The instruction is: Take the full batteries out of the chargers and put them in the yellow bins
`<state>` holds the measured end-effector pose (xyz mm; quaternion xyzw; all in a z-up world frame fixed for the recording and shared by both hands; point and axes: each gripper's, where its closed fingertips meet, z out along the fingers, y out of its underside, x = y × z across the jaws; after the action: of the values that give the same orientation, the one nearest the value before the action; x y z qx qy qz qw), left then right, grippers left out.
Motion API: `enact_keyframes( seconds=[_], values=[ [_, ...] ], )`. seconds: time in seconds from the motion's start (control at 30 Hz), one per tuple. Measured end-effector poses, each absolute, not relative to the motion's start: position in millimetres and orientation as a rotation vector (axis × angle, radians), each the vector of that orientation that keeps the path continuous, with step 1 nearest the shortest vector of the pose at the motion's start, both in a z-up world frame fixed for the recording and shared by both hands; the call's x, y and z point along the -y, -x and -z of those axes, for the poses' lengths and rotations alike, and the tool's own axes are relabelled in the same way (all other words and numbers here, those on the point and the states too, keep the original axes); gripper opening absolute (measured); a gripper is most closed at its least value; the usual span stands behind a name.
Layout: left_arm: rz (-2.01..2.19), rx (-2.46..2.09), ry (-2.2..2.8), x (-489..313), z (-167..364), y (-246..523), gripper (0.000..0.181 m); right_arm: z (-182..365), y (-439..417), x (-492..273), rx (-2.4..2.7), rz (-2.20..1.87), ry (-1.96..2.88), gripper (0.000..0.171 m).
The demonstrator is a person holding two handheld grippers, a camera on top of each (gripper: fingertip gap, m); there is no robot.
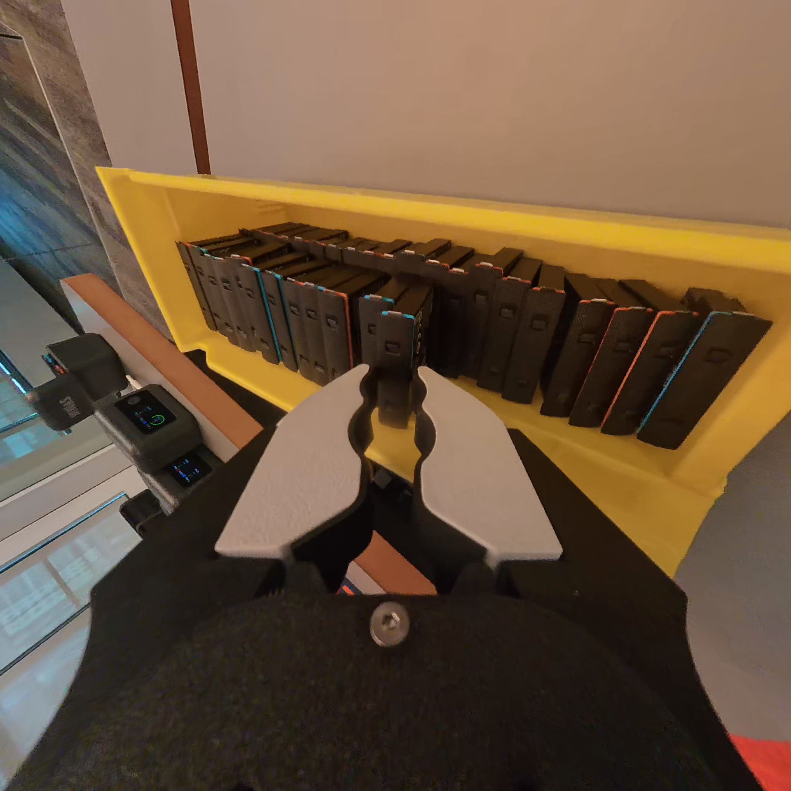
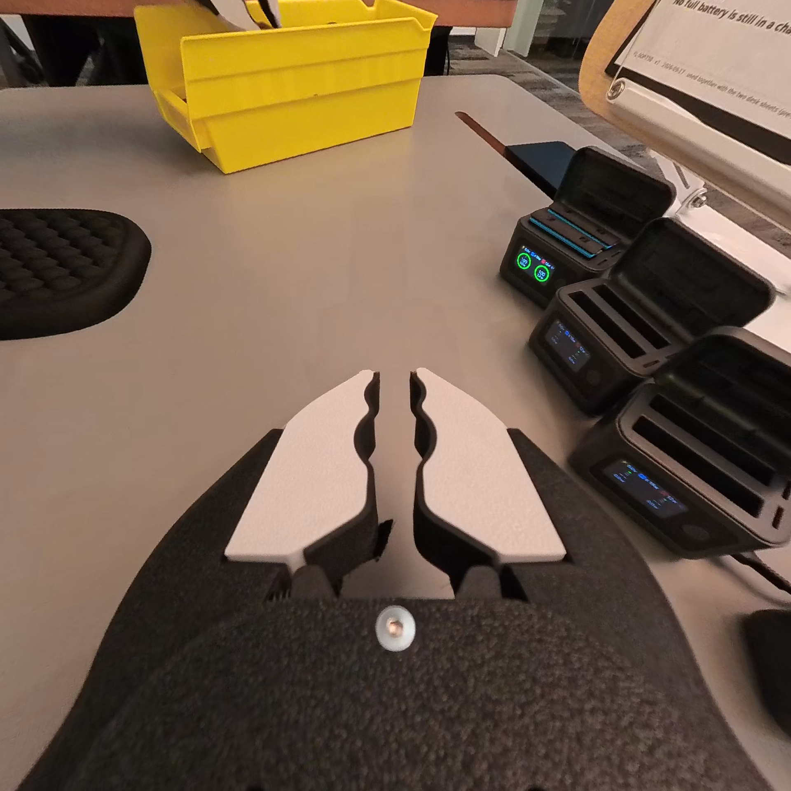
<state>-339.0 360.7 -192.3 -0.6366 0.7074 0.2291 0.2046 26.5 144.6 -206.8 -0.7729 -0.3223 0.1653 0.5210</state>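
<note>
In the left wrist view, my left gripper [image 1: 394,373] reaches into the yellow bin [image 1: 428,205], which holds several rows of upright black batteries. It is shut on a black, blue-edged battery [image 1: 396,342] that stands a little prouder than its neighbours in the front row. In the right wrist view, my right gripper [image 2: 394,374] is empty over the grey table [image 2: 278,278], its jaws a narrow gap apart. Three chargers stand open at its right. The far charger [image 2: 569,257] holds two blue-edged batteries [image 2: 565,231] and shows green rings. The middle charger [image 2: 608,342] and the near charger [image 2: 685,471] have empty slots.
The yellow bin [image 2: 299,98] stands at the table's far side. A black textured pad [image 2: 64,269] lies at left. A sign on a stand [image 2: 706,64] rises behind the chargers, next to a dark flat device [image 2: 543,162]. Two more chargers [image 1: 145,413] show left of the bin.
</note>
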Motion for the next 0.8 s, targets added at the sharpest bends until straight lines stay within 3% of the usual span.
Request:
enact_keyframes(
  seconds=[0.33, 0.8],
  values=[
    [-0.440, -1.875, 1.789, -337, 133, 312, 0.015, 204, -29, -145, 0.763, -0.389, 1.846, 0.013],
    [-0.025, -2.098, 1.448, -249, 108, 58, 0.015, 184, -57, -143, 0.693, -0.332, 1.819, 0.013]
  ],
)
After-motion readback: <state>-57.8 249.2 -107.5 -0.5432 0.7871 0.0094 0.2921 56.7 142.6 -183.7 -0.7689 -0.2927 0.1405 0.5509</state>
